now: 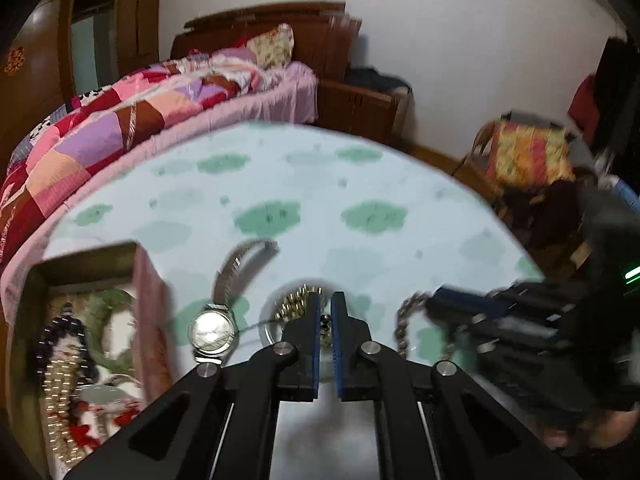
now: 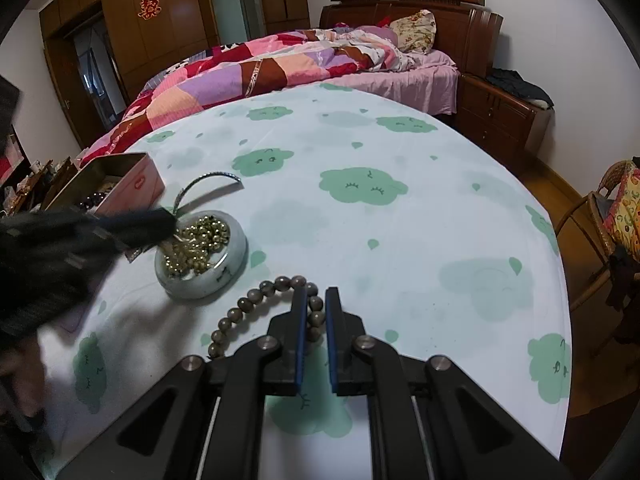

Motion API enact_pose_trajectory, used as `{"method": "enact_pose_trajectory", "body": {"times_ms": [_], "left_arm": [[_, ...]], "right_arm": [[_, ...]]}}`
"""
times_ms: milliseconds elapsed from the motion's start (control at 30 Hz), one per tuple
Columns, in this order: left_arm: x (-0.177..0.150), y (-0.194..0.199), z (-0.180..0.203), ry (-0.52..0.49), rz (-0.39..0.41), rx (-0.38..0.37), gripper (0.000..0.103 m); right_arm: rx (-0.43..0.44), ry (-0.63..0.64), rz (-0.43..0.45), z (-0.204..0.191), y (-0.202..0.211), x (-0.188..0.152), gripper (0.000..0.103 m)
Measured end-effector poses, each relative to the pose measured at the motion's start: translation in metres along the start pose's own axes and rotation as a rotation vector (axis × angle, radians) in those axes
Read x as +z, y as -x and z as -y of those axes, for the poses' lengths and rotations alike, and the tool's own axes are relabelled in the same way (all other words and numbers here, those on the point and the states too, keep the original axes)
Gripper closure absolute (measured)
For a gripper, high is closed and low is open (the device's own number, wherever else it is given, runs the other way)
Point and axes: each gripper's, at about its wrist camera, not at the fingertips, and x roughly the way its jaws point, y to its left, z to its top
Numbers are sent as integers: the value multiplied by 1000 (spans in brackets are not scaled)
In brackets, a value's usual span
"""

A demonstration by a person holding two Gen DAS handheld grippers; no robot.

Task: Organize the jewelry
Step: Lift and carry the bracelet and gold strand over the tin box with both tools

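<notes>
My left gripper (image 1: 326,299) is shut over a pale green bangle (image 2: 224,272), and a strand of the gold bead necklace (image 1: 297,300) piled inside it shows between the pads. From the right wrist view that gripper (image 2: 166,222) is a blurred dark shape at the bangle's left rim, over the gold bead necklace (image 2: 200,246). My right gripper (image 2: 316,294) is shut on a brown bead bracelet (image 2: 246,304), which curls off to its left on the cloth. A silver watch (image 1: 211,332) lies left of the bangle. The open pink box (image 1: 152,312) holds several necklaces.
The round table wears a white cloth with green clouds (image 2: 400,220). A bed with a patchwork quilt (image 2: 260,76) stands behind it, a wicker chair (image 2: 600,216) to the right. The person's hand (image 2: 24,364) is blurred at the left edge.
</notes>
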Motion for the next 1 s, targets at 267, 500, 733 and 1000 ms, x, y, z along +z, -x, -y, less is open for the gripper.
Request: {"method": "enact_pose_trajectory", "body": {"times_ms": [267, 500, 733, 1000], "left_arm": [[20, 50, -4, 3, 119, -23, 99], [36, 80, -2, -21, 200, -24, 99], [53, 110, -13, -30, 266, -6, 99], [57, 139, -32, -12, 324, 11, 99]], "right_arm": [[0, 1, 1, 0, 0, 0, 92], [1, 0, 2, 0, 0, 0, 92], [21, -1, 43, 0, 9, 0, 92], [85, -51, 84, 5, 23, 7, 92]]}}
